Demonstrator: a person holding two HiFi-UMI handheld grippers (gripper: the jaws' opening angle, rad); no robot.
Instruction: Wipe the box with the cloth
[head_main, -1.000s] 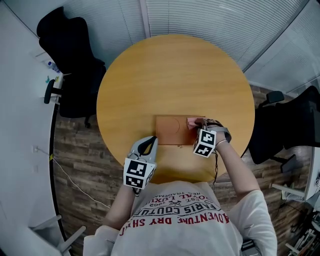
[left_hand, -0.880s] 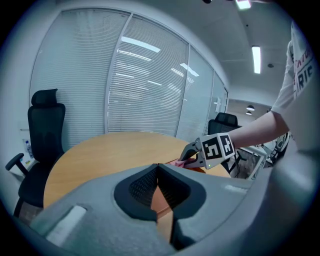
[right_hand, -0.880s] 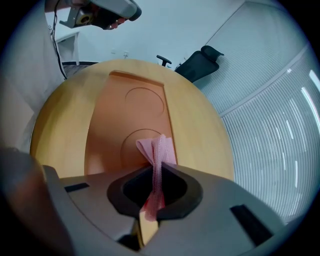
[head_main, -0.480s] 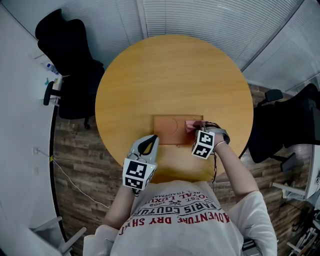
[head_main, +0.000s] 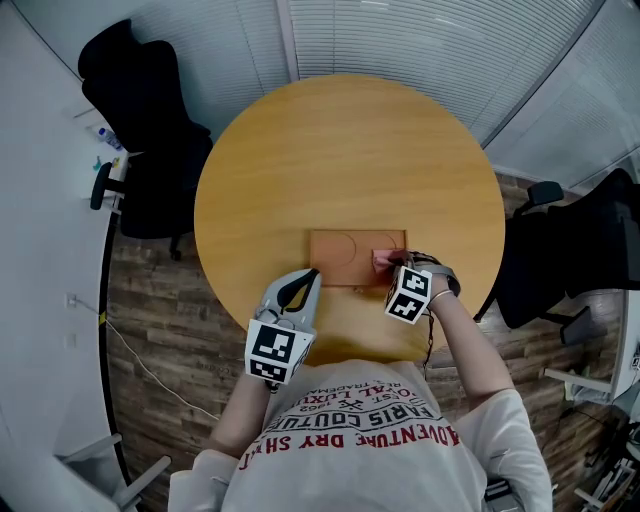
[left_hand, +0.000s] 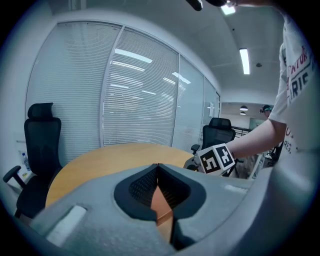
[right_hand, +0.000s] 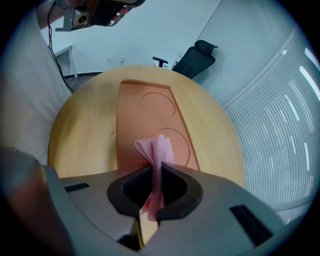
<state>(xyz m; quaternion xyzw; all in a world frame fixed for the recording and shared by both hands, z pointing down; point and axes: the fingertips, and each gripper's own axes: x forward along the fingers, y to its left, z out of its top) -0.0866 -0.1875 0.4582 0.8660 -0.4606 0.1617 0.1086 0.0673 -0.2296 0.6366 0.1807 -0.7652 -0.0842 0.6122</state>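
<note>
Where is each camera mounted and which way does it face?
Head view: on the person's head, steeply down at table, box, own shirt.
Left gripper view: on the left gripper, along its shut jaws across the table toward blinds; right forearm shows.
Right gripper view: on the right gripper, down at the box, cloth pinched in its jaws; shirt at left.
Shared: head and right gripper views both show cloth over box.
</note>
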